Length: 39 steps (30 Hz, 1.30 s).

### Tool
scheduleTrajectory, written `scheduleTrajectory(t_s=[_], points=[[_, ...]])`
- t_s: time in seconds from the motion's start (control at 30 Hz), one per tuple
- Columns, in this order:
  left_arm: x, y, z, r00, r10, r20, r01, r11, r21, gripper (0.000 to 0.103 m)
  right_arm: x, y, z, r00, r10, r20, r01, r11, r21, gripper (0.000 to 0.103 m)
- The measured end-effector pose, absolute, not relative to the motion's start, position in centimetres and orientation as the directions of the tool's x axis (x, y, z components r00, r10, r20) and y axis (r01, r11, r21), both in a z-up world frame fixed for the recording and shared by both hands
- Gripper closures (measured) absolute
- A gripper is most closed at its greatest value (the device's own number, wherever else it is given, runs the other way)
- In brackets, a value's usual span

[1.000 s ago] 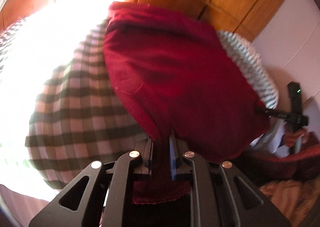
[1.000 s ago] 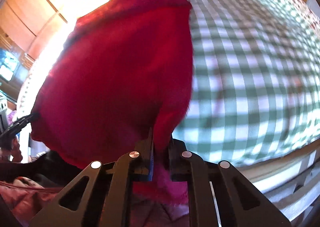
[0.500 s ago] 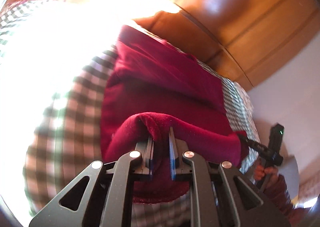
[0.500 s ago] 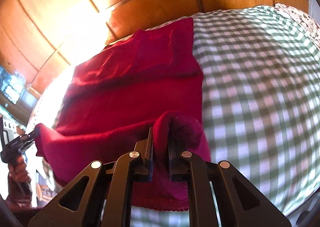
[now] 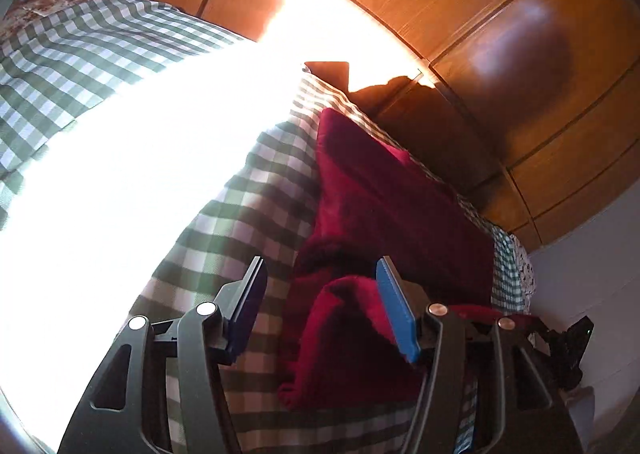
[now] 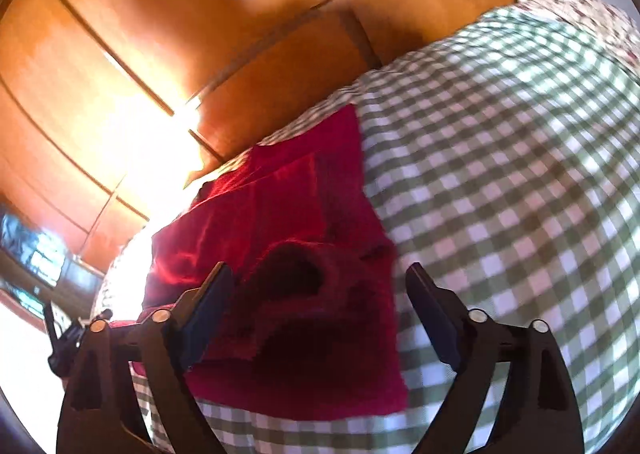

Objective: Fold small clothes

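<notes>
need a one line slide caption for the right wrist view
Right gripper open above the red garment lying doubled over on the green checked bedcover, wooden panelling behind.

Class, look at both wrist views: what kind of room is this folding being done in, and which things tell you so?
Probably a bedroom. The red garment lies on a soft surface under a green checked cover, likely a bed, with a floral fabric at its far end and wooden panels, perhaps wardrobe doors, behind.

Sun glare blanks out much of the checked sheet (image 5: 248, 214). The red cloth (image 5: 384, 222) runs behind the left gripper (image 5: 320, 294).
</notes>
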<state>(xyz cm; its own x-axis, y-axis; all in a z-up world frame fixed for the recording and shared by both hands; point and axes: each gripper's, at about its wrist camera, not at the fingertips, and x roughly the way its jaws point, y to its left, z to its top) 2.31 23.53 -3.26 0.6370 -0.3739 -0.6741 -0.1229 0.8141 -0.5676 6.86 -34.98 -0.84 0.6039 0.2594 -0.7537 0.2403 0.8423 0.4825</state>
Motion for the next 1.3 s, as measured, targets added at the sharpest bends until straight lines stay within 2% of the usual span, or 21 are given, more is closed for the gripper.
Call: scheduleTrajectory(t_s=[0.2,0.27,0.37,0.53,0.6,0.63,0.67,0.7,0.73,0.83,0.93,1.13,1.3], points=[[-3.1,22.9,-5.6,0.592,-0.437,-0.677,-0.013,0.835,-0.55,0.038,2.2,-35.5,-2.2,0.549,0.232,-0.803,0.259,0.866,0.428,0.015],[-3.9,21.7,-6.2,0.581,-0.454,-0.676,0.012,0.835,-0.551,0.032,1.0,-35.6,-2.5,0.545,0.24,-0.804,0.257,0.864,0.432,0.015],[-4.2,20.2,-7.0,0.56,-0.43,-0.708,0.023,0.862,-0.506,0.032,-0.1,-35.2,-3.1,0.531,0.249,-0.81,0.237,0.874,0.424,0.011],[-2.2,18.2,-6.9,0.558,-0.431,-0.709,0.05,0.871,-0.489,0.035,1.4,-33.0,-4.2,0.507,0.151,-0.848,0.176,0.946,0.273,0.012],[-1.4,17.4,-7.1,0.548,-0.429,-0.718,0.058,0.876,-0.479,0.042,2.8,-32.2,-4.7,0.506,0.155,-0.848,0.145,0.954,0.261,0.02],[-1.0,17.0,-7.3,0.542,-0.416,-0.731,0.053,0.884,-0.464,0.045,3.4,-31.8,-4.9,0.499,0.156,-0.852,0.129,0.959,0.251,0.031],[-0.8,16.9,-7.5,0.535,-0.407,-0.74,0.047,0.889,-0.456,0.054,3.9,-31.3,-5.1,0.489,0.154,-0.858,0.112,0.965,0.237,0.045],[-0.6,16.8,-7.6,0.528,-0.409,-0.744,0.045,0.889,-0.456,0.059,4.4,-30.8,-5.2,0.483,0.149,-0.863,0.094,0.971,0.22,0.051],[-0.5,16.9,-7.7,0.523,-0.413,-0.746,0.042,0.886,-0.461,0.067,4.7,-30.3,-5.2,0.479,0.144,-0.866,0.077,0.976,0.205,0.064],[-0.6,17.2,-7.3,0.524,-0.435,-0.733,0.045,0.873,-0.486,0.077,5.0,-29.6,-4.5,0.479,0.117,-0.87,0.064,0.984,0.168,0.08],[-1.1,17.7,-6.5,0.529,-0.439,-0.726,0.07,0.875,-0.478,0.081,4.1,-29.6,-3.4,0.49,0.136,-0.861,0.055,0.981,0.186,0.084],[-3.5,19.1,-5.9,0.514,-0.469,-0.718,0.075,0.859,-0.507,0.081,0.3,-28.9,-1.6,0.483,0.176,-0.858,0.009,0.979,0.205,0.085],[-7.9,19.3,-5.8,0.477,-0.509,-0.717,0.105,0.842,-0.528,0.081,-4.2,-28.6,-2.1,0.417,0.185,-0.89,-0.006,0.98,0.201,0.086]])
